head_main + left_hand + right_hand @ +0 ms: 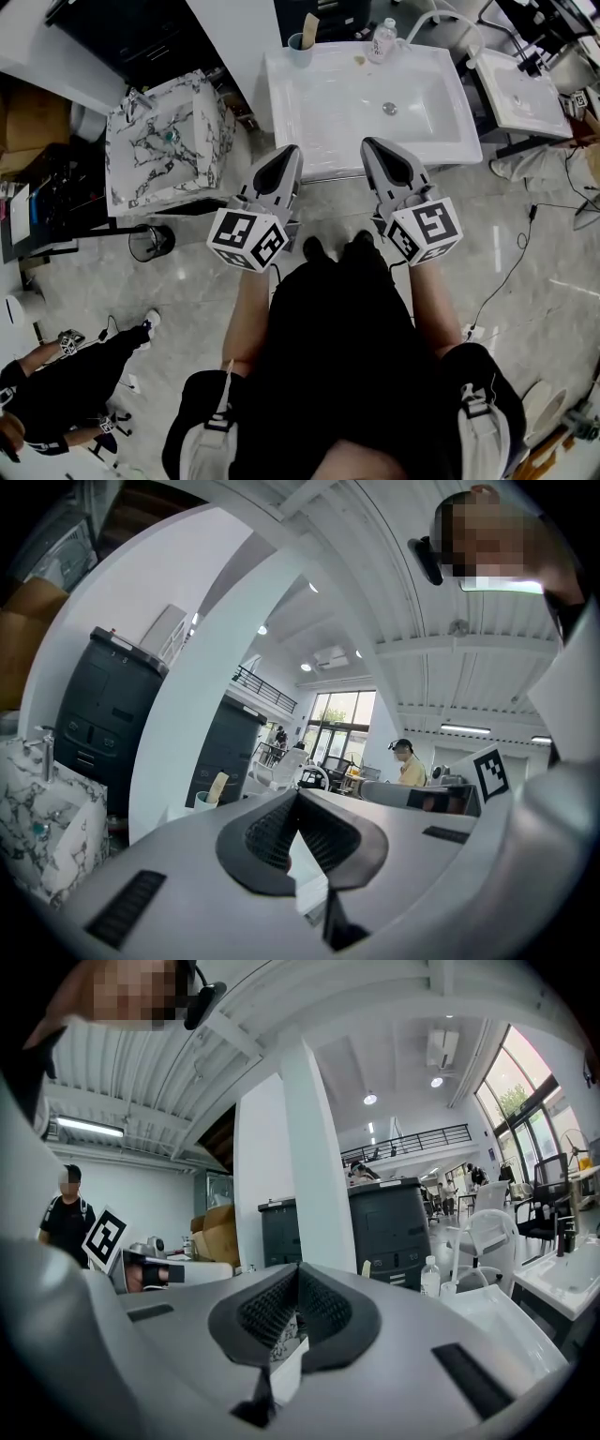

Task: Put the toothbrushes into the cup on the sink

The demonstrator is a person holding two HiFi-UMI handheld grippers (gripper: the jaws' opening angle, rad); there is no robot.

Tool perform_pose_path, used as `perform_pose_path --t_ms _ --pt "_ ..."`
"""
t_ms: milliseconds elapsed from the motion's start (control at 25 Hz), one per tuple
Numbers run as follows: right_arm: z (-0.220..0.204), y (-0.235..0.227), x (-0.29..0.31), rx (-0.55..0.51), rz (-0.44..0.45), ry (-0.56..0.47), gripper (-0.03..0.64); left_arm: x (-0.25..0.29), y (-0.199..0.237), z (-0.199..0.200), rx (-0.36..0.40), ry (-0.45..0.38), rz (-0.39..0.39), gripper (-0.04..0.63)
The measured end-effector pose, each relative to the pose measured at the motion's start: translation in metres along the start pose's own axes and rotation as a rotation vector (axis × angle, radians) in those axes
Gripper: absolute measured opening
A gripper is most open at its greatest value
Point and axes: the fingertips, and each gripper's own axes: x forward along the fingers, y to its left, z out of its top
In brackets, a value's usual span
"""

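A white sink (328,103) stands in front of me. At its back left corner is a pale blue cup (302,47) with a light stick-like thing upright in it, too small to identify. The same cup (205,800) shows far off in the left gripper view. My left gripper (291,150) hovers at the sink's front edge, shut, with nothing between its jaws. My right gripper (370,143) hangs beside it over the front rim, also shut and empty. In each gripper view the ribbed pads (272,832) (323,1307) meet at the tips.
A water bottle (382,39) and a small yellowish item (359,60) sit on the sink's back rim. A marble basin (169,141) stands at left, another white sink (520,89) at right. A black bin (150,242) is on the floor; a person crouches lower left.
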Motion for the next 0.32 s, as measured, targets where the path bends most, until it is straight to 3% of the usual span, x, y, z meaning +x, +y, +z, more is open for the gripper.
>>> perform_pose_path --t_ms 320 --pt "-0.006 -0.001 -0.012 -0.003 -0.011 0.0 0.031 0.001 -0.011 -0.005 0.008 0.004 -0.015 0.014"
